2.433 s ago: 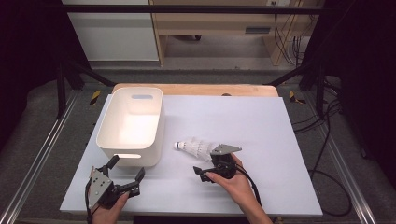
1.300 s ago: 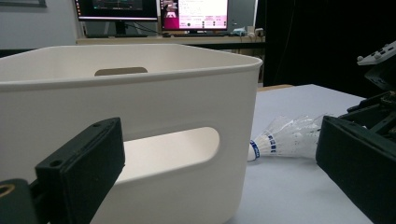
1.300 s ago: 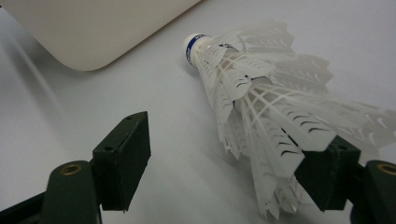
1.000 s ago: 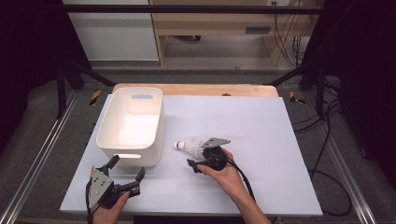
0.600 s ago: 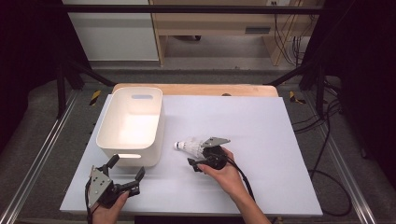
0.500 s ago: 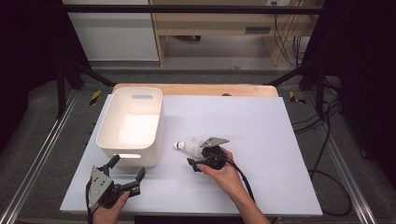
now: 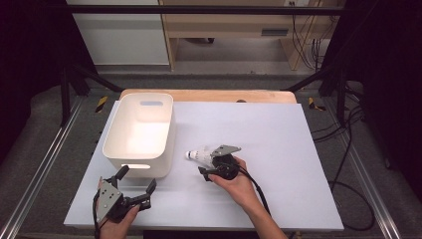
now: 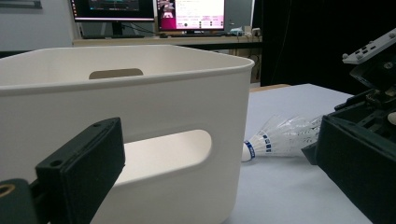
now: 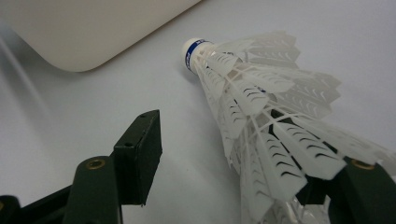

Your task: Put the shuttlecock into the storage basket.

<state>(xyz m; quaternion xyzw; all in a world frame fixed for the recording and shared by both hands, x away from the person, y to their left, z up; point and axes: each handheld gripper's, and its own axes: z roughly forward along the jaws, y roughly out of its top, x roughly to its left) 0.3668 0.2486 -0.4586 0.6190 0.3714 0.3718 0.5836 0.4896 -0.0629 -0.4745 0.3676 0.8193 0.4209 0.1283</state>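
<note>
Item one, nearest the person: left gripper [image 7: 133, 189], held low at the table's front left corner, jaws spread wide with nothing between them, facing the near wall of the bin; unchanged in place against the earlier high views. Item two: right gripper [image 7: 209, 162], held low near the middle of the white table [image 7: 298, 149], pointing toward the bin. Since the earliest high view it has slid forward along the shuttlecock, and its jaws have just been closing. In the right gripper view the feather skirt of the shuttlecock [image 9: 261, 107] lies between them, resting against the right-hand jaw, while the left-hand jaw stands apart from the feathers with bare table showing in the gap; the grip is therefore not yet made, and the jaws stand at a middling width. Item three: shuttlecock [image 7: 199, 155], lying on its side on the table, its blue-banded cork end pointing toward the bin and its skirt inside the right gripper. Item four: white bin [image 7: 139, 164], with cut-out handles, just beyond the cork and not touching it, interior bare. Assessment: a pick-up is in hand; further closing should pinch the skirt, which is light and crushable, so a gentle squeeze suits before lifting toward the bin.
</note>
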